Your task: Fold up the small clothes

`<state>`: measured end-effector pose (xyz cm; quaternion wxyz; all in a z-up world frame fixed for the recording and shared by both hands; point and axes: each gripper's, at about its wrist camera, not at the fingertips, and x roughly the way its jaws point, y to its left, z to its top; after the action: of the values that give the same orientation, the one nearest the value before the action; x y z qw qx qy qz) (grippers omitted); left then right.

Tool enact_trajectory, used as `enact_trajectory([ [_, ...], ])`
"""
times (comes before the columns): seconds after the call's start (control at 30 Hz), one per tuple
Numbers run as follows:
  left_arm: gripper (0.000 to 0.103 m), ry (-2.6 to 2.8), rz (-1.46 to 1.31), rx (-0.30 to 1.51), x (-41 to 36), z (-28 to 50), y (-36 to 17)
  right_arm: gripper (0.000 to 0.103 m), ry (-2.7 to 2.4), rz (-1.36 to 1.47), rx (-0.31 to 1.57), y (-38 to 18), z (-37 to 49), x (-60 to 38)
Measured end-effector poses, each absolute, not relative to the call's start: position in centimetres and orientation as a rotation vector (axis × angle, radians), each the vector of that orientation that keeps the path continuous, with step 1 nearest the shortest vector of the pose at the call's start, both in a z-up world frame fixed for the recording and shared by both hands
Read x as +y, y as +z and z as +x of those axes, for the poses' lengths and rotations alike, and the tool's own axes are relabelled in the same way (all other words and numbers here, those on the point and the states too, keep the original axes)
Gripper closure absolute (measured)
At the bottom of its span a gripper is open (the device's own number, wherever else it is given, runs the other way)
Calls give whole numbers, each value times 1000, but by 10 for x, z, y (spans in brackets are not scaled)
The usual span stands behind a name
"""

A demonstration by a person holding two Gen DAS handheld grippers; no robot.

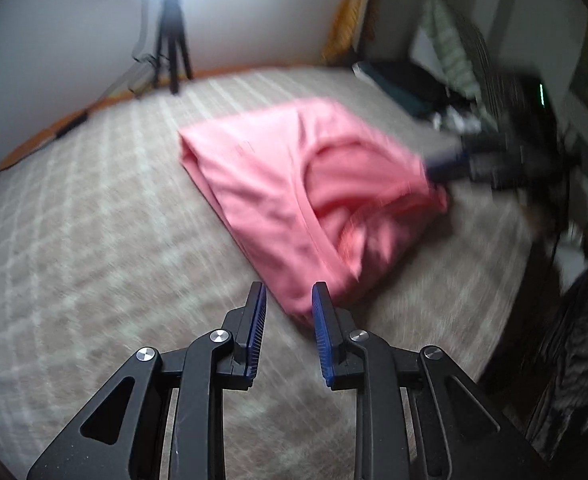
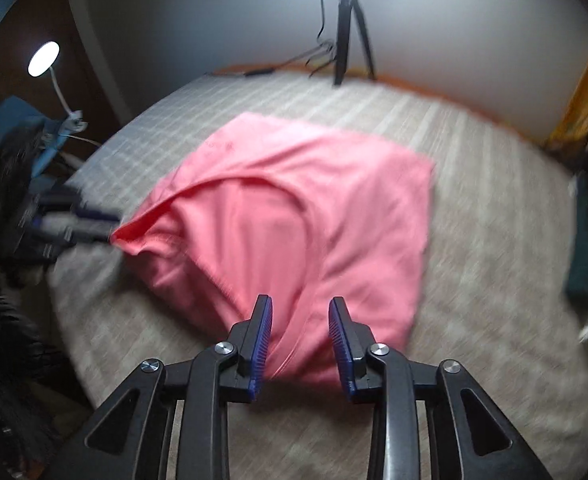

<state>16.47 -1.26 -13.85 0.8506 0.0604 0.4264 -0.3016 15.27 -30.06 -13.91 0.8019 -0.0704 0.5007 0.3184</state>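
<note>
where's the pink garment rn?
Pink garment lies part-folded mid-bedspread in both wrist views, just ahead of the open right gripper; the left gripper sits at its near corner.

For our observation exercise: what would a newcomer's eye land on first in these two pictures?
First, the pink garment, partly folded and rumpled in the middle of the checked bed cover. Next, the blue-padded left gripper and right gripper, both open at its near edge. Behind, a tripod holds a glaring lamp.

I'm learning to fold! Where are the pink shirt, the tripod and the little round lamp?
pink shirt [image 2: 333, 216]: right wrist view, flat middle.
tripod [image 2: 349, 28]: right wrist view, upper legs.
little round lamp [image 2: 43, 59]: right wrist view, glowing head.
</note>
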Motion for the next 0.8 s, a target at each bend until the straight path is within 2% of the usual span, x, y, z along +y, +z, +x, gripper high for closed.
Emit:
enact_trajectory([
  [0.1, 81, -585, 8, 864, 1, 182, -125, 73, 697, -151, 1067, -138, 149, -307],
  [0.13, 75, -574, -32, 861, 5, 188, -124, 72, 695, -116, 1059, -136, 151, -313],
  [0.17, 61, -561, -84, 858, 8, 196, -123, 70, 691, -68, 1048, -132, 154, -322],
  [0.23, 51, -559, -177, 857, 14, 209, -124, 65, 663, 26, 1024, -127, 165, -339],
  [0.3, 51, -578, -254, 887, 16, 224, -128, 47, 631, 99, 1016, -126, 178, -351],
  [0.53, 49, -559, -519, 1025, 27, 261, -164, 46, 611, 348, 1093, -159, 215, -381],
  [0.8, 49, -556, -569, 1065, 19, 275, -176, 47, 613, 463, 1142, -181, 230, -385],
])
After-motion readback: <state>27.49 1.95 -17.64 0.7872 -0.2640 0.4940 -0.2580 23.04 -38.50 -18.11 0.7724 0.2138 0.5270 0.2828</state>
